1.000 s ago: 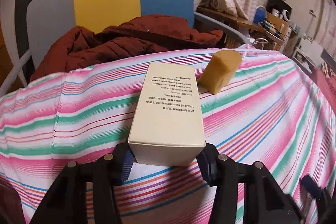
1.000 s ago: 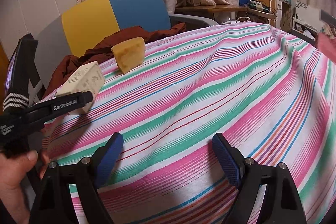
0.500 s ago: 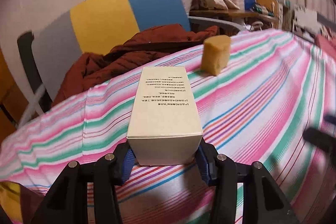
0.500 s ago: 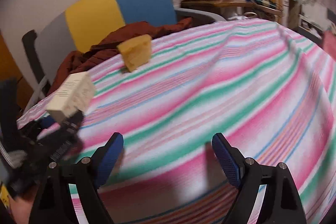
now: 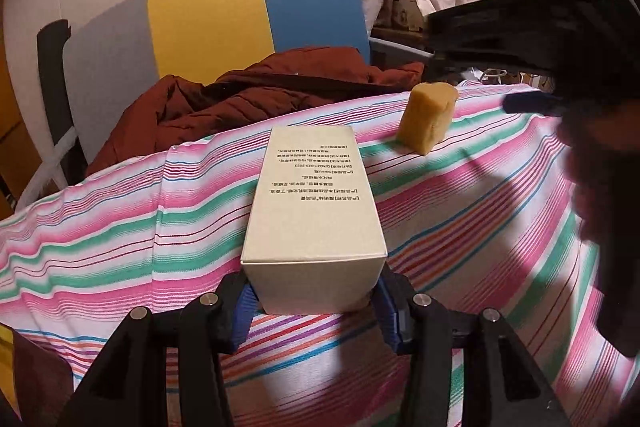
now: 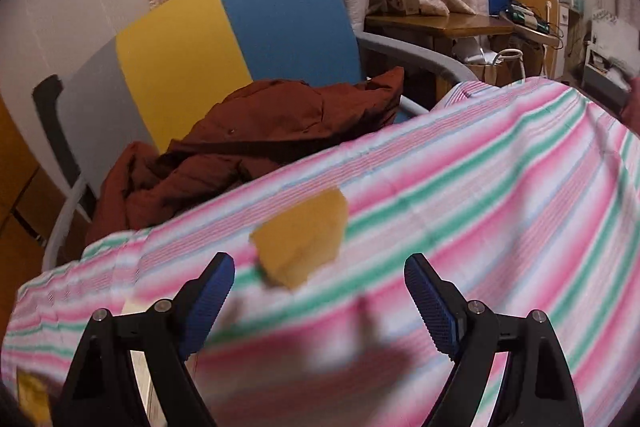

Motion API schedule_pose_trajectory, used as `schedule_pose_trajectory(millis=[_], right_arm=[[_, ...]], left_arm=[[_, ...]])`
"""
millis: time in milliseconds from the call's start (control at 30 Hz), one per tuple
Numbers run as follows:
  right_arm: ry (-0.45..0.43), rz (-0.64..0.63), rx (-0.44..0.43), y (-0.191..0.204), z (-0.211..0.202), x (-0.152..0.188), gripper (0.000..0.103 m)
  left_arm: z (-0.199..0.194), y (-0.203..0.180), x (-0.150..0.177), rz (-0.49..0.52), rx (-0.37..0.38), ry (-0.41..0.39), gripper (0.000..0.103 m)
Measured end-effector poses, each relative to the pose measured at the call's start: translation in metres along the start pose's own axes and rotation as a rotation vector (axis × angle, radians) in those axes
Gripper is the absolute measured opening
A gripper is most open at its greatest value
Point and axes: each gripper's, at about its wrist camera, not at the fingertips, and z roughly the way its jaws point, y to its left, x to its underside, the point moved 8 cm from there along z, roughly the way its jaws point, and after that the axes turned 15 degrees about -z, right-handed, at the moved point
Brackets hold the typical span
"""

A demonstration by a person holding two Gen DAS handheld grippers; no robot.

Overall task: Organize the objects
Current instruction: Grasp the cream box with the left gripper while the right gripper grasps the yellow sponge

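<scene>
A cream carton box with printed text (image 5: pixel 316 211) lies lengthwise on the striped tablecloth (image 5: pixel 120 239). My left gripper (image 5: pixel 316 293) is shut on its near end, a blue pad pressed to each side. A yellow block (image 5: pixel 430 119) stands past the box near the table's far edge. In the right wrist view the same yellow block (image 6: pixel 304 235) is blurred and sits just ahead of my right gripper (image 6: pixel 320 267). That gripper is open, its blue pads wide apart and touching nothing. A corner of the box (image 6: pixel 138 379) shows behind its left finger.
A dark red jacket (image 5: pixel 248 99) is heaped on a grey, yellow and blue chair (image 5: pixel 208 23) just beyond the table's far edge. The right-hand tool's blurred black frame (image 5: pixel 560 39) fills the right of the left wrist view. A wooden desk (image 6: pixel 452 25) with clutter stands at the back right.
My right gripper swept left and forward to the yellow block, which now sits just ahead between its open fingers. The left gripper shifted slightly, still gripping the box; the right tool entered its view.
</scene>
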Motion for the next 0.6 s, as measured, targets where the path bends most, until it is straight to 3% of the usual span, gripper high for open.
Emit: schedule_pose_trajectory(millis=[133, 233, 300, 467, 600], right_arm=[[0.035, 0.037, -0.020, 0.007, 0.033, -0.010, 0.089], [0.095, 0.094, -0.003, -0.004, 0.045, 0.006, 0.089], [0.098, 0.132, -0.023, -0.011, 0.038, 0.026, 0.089], [0.068, 0.121, 0.035, -0.028, 0.009, 0.058, 0.089], [0.010, 0.120, 0.024, -0.031, -0.002, 0.053, 0.094]], left_arm=[[0.002, 0.002, 0.001, -0.021, 0.013, 0.013, 0.051], [0.003, 0.007, 0.000, -0.045, 0.023, 0.018, 0.051], [0.005, 0.008, -0.001, -0.053, 0.027, 0.020, 0.051], [0.005, 0.009, -0.001, -0.055, 0.025, 0.019, 0.051], [0.005, 0.010, -0.001, -0.059, 0.024, 0.019, 0.051]])
